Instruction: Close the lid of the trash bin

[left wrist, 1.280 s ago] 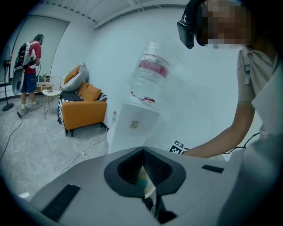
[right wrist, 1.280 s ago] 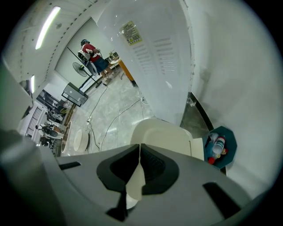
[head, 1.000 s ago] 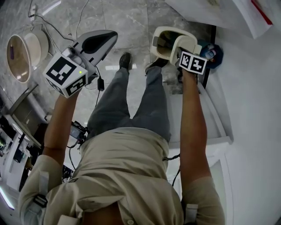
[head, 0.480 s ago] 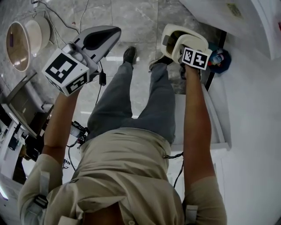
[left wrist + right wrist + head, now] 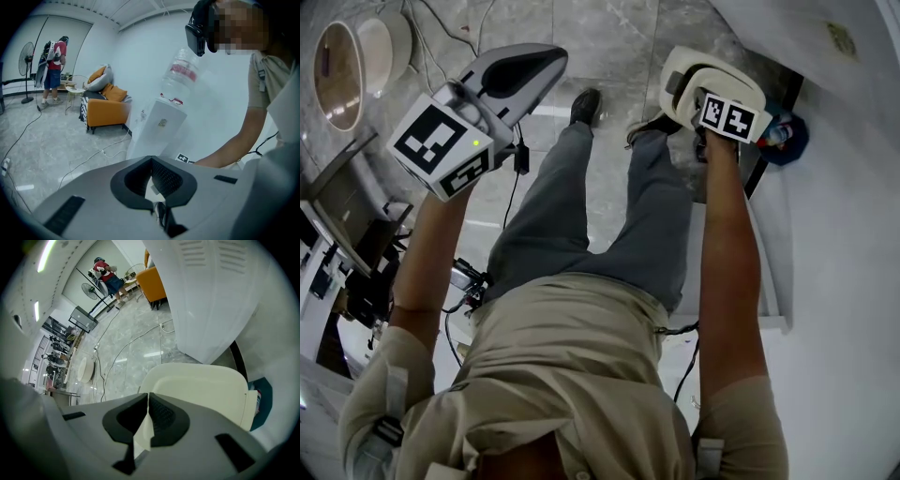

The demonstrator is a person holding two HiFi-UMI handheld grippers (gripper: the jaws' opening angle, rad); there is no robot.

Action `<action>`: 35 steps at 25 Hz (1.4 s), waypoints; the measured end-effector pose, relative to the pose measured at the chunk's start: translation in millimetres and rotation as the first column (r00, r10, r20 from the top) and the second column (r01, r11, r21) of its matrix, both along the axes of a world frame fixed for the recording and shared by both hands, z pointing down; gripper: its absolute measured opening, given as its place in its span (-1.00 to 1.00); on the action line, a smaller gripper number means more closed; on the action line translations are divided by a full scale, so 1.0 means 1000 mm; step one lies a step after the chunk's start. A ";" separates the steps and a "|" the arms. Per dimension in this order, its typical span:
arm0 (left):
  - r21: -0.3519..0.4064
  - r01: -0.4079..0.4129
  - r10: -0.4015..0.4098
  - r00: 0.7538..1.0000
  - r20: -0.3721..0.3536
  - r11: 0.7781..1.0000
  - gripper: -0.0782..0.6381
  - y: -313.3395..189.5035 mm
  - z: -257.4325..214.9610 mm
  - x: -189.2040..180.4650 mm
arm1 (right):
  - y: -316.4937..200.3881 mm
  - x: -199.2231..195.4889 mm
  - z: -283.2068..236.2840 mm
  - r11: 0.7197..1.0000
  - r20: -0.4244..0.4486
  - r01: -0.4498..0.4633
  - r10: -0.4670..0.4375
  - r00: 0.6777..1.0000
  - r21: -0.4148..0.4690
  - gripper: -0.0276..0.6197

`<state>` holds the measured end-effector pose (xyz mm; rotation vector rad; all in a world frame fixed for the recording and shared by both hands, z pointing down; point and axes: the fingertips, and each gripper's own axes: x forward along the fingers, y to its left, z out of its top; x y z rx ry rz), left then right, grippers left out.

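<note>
The right gripper (image 5: 148, 397), jaws pressed together, is pointing at the trash bin lid (image 5: 201, 380) just beneath, while the left gripper (image 5: 151, 161), jaws likewise together on nothing, is hanging well apart.

Head view: we look from the wearer's head steeply down, past chest and legs, onto the marble floor (image 5: 609, 37). Both arms reach away from us.
Left gripper view: we ride close behind the left tongs (image 5: 151, 161). We face out across the room toward an orange armchair (image 5: 105, 112) and a white water dispenser (image 5: 159, 126).
Right gripper view: we ride close behind the right tongs (image 5: 146, 399), facing downward. The cream bin lid (image 5: 197, 380) is very near, just beyond the tips.
Shared, head and right gripper views: the bin lid, the floor, and a round cream container (image 5: 84, 369).
Shared, both gripper views: the armchair, the dispenser, and a distant person in a red top (image 5: 54, 56).
</note>
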<state>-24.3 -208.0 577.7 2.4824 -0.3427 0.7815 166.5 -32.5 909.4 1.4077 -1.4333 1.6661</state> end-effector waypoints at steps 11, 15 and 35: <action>-0.011 0.058 -0.058 0.998 0.029 0.998 -0.74 0.006 0.022 -0.035 | -0.009 -0.015 0.036 0.999 -0.006 0.047 -0.047 0.999 -0.009 -0.83; -0.012 0.067 -0.066 0.997 0.028 0.998 -0.74 0.009 0.029 -0.042 | -0.007 -0.013 0.047 0.998 -0.017 0.064 -0.064 0.998 -0.011 -0.83; 0.044 0.038 -0.038 0.999 0.002 0.998 -0.74 0.004 0.005 -0.046 | -0.007 -0.011 0.036 0.991 -0.044 0.113 -0.117 0.992 -0.068 -0.83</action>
